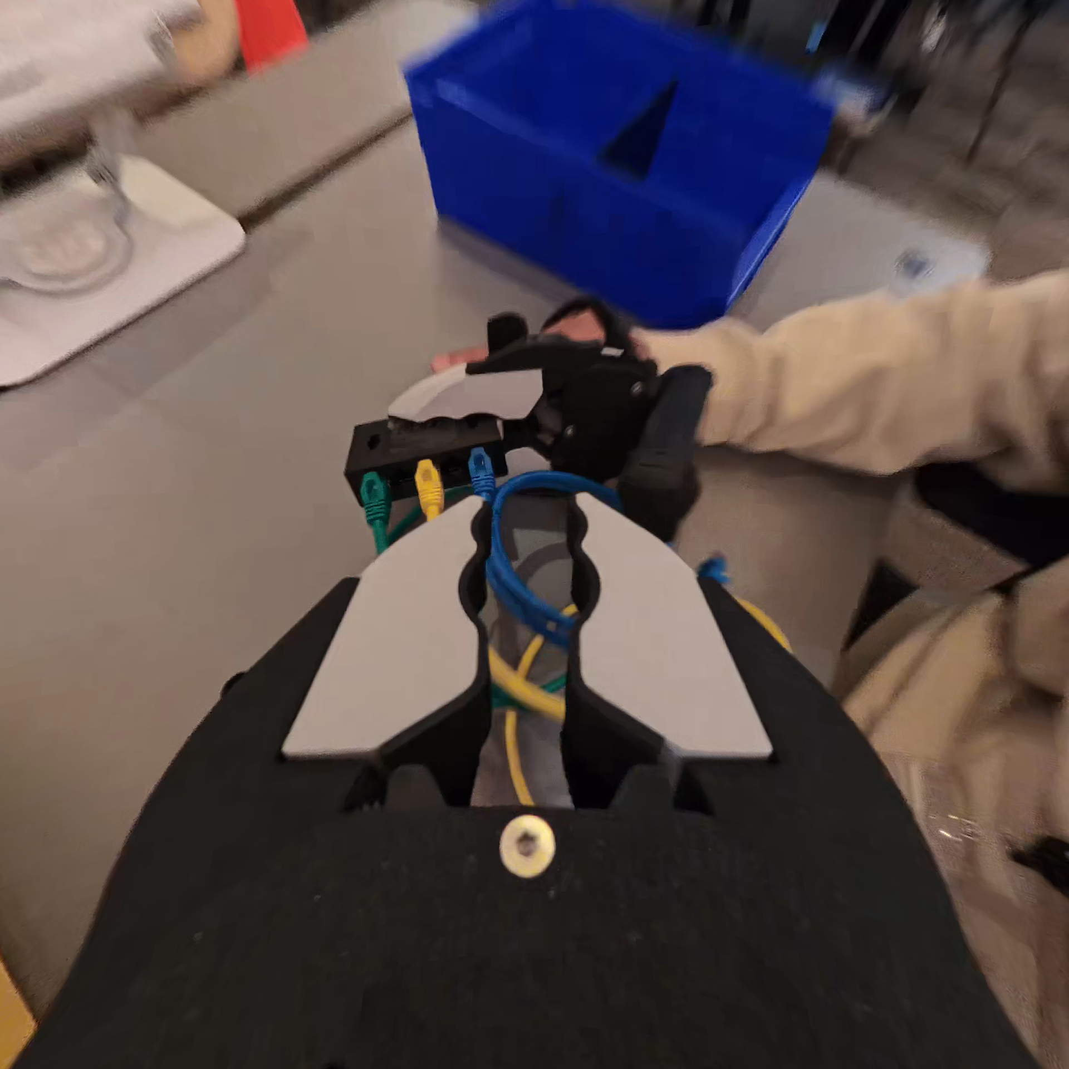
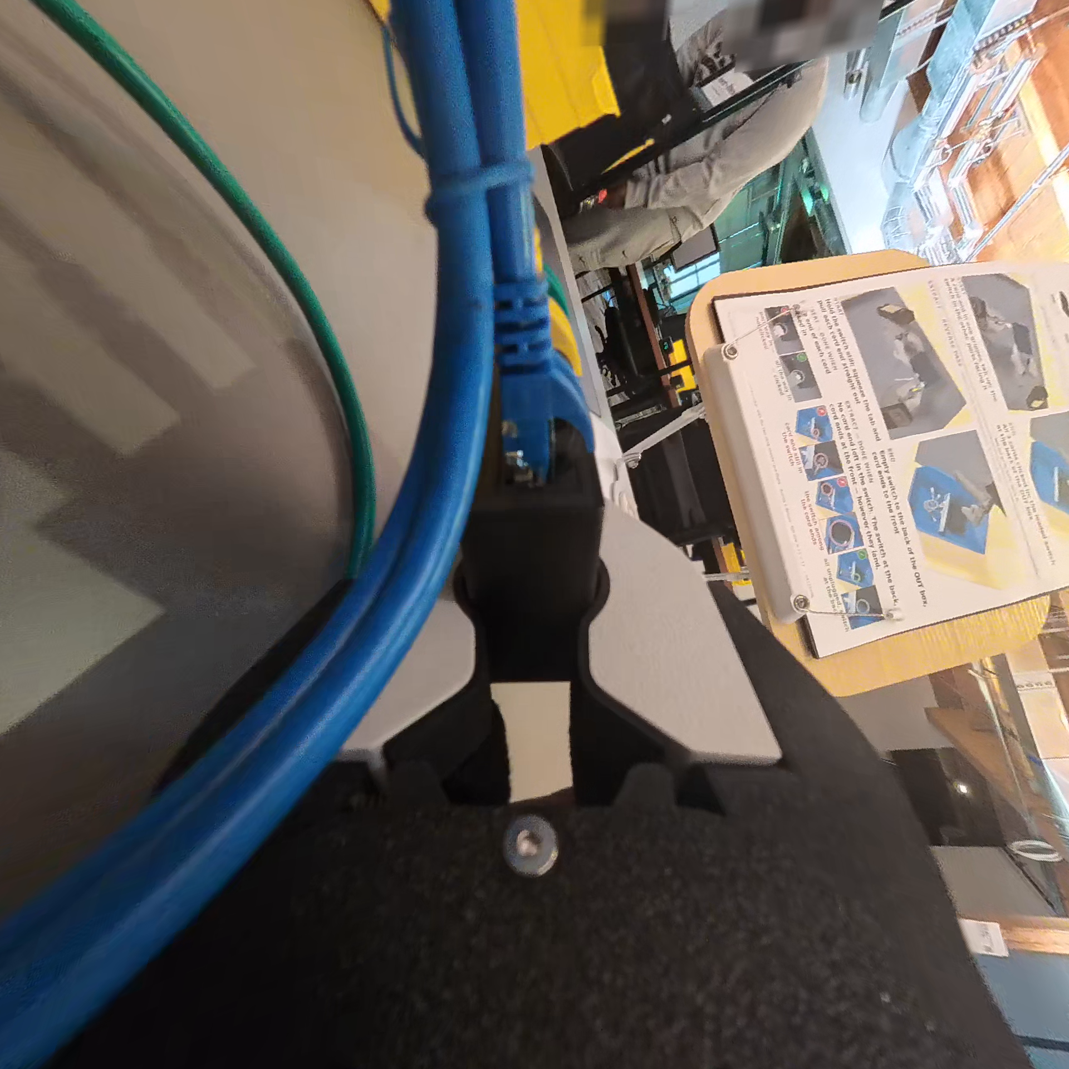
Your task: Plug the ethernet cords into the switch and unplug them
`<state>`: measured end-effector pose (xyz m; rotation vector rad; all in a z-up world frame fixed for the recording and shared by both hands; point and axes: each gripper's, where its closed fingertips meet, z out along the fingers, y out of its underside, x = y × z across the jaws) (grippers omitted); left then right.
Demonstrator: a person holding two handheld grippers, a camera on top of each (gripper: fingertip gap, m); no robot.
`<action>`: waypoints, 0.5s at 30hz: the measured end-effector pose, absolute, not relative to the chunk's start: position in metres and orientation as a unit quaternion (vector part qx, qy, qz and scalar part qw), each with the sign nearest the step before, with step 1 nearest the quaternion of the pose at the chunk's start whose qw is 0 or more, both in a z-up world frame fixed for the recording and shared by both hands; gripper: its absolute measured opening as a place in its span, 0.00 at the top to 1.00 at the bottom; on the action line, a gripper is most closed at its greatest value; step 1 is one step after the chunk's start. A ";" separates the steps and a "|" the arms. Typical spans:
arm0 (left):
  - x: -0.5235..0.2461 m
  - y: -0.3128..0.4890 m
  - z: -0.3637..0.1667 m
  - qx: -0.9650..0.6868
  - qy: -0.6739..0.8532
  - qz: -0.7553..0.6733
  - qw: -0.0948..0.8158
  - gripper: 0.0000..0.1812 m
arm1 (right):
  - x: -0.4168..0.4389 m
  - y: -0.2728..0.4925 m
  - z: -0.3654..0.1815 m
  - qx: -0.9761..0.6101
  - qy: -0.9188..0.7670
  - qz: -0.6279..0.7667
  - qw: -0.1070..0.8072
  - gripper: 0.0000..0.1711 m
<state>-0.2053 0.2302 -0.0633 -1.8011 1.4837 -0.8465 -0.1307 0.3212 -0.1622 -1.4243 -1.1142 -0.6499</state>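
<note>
A black switch (image 1: 405,457) lies on the grey table (image 1: 202,491). A green plug (image 1: 375,491), a yellow plug (image 1: 428,483) and a blue plug (image 1: 481,470) sit in its front ports. My left gripper (image 1: 529,509) is open just in front of the switch, above the looped blue cord (image 1: 509,572) and yellow cord (image 1: 515,677), gripping nothing. My right gripper (image 1: 448,425) comes from the right and is shut on the switch. In the right wrist view the switch (image 2: 532,549) sits between the jaws of my right gripper (image 2: 532,520), with the blue plug (image 2: 523,358) and green cord (image 2: 289,277) beyond.
A blue bin (image 1: 607,173) stands behind the switch. A white stand base (image 1: 115,260) is at the far left. A person's beige sleeve (image 1: 867,376) reaches in from the right. A printed sheet on a wooden board (image 2: 896,463) stands beside the table.
</note>
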 end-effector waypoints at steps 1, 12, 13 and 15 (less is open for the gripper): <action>-0.221 0.227 -0.046 -0.678 0.546 -0.351 0.344 0.85 | -0.131 0.321 -0.161 -0.608 -0.473 -0.274 0.576 0.82; -0.338 0.229 -0.107 -0.709 0.388 -0.363 0.465 0.83 | -0.129 0.322 -0.160 -0.611 -0.469 -0.276 0.575 0.82; -0.337 0.230 -0.107 -0.703 0.386 -0.364 0.473 0.83 | -0.130 0.322 -0.160 -0.610 -0.470 -0.277 0.574 0.82; -0.333 0.226 -0.117 -0.714 0.395 -0.366 0.448 0.83 | -0.129 0.324 -0.160 -0.614 -0.469 -0.273 0.574 0.80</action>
